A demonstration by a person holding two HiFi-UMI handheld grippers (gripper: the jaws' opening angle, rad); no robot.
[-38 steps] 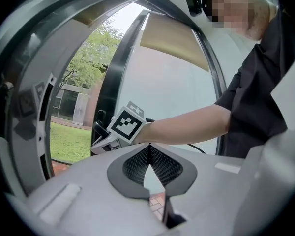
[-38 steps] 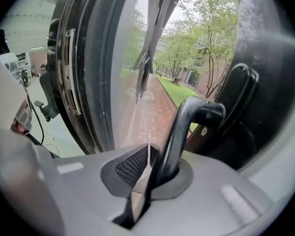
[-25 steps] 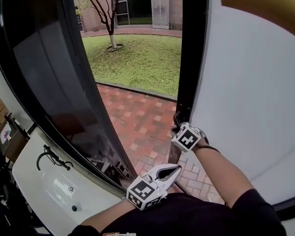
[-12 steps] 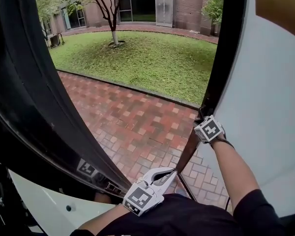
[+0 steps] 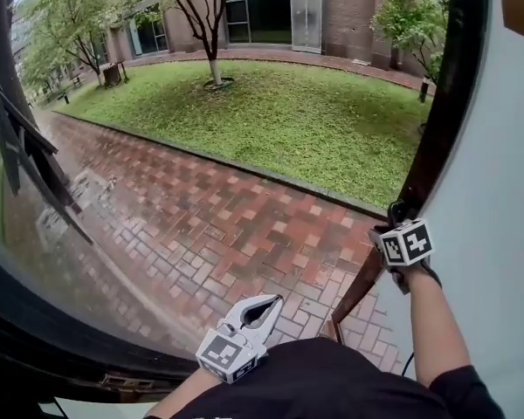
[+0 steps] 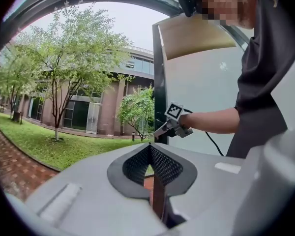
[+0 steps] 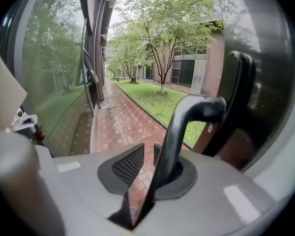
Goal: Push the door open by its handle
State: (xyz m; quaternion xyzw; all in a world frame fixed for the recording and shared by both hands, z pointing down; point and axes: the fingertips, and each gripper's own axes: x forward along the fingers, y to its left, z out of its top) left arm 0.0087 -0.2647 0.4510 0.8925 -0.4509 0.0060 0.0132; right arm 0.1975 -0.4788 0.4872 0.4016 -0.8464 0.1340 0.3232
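The door is a white panel with a dark edge, swung outward at the right. Its black lever handle runs between the jaws of my right gripper. Those jaws are opening: a gap with brick paving behind it shows between the left pad and the lever. In the head view my right gripper sits against the door's edge at arm's length. My left gripper hangs low near my body, shut and empty, and its pads meet in the left gripper view.
Through the opening lie a wet red brick path and a lawn with trees and a brick building. A dark-framed glass pane stands at the left. The lower door frame slants beneath my right arm.
The door has swung farther outward and the opening has widened. My right gripper has moved right and outward with the door's edge. The left gripper stays low near my body.
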